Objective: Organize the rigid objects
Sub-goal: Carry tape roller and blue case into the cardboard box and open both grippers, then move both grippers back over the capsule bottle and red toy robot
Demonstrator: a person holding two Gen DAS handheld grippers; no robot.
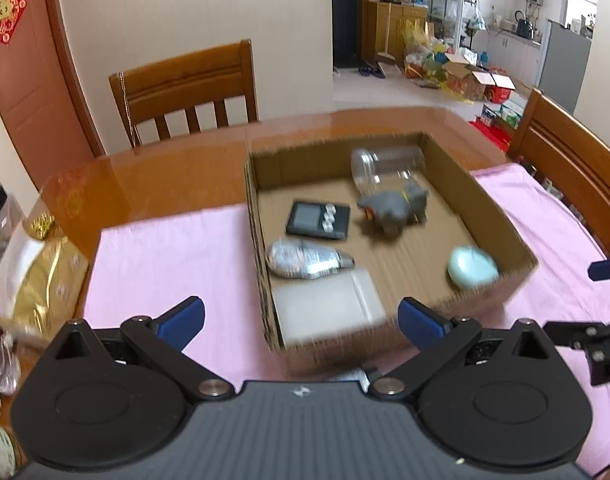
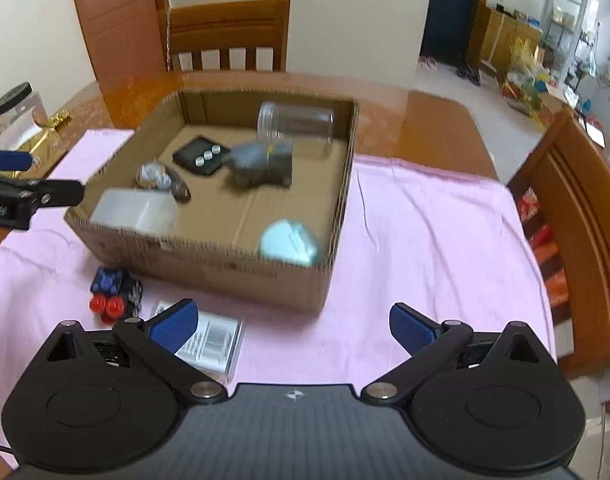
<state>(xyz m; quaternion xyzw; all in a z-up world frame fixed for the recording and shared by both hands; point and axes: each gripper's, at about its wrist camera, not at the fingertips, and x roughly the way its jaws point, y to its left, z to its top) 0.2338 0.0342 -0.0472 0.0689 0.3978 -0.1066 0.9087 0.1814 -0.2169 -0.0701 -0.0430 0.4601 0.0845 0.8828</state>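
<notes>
An open cardboard box sits on a pink cloth. In it lie a clear jar, a grey toy animal, a black timer, a silver bulb, a white translucent case and a pale green oval case. Outside the box, a blue and red toy and a barcode-labelled packet lie on the cloth. My left gripper is open and empty in front of the box. My right gripper is open and empty.
The pink cloth covers a wooden table. Wooden chairs stand behind and to the right. A gold bag and a black-lidded jar sit at the table's left.
</notes>
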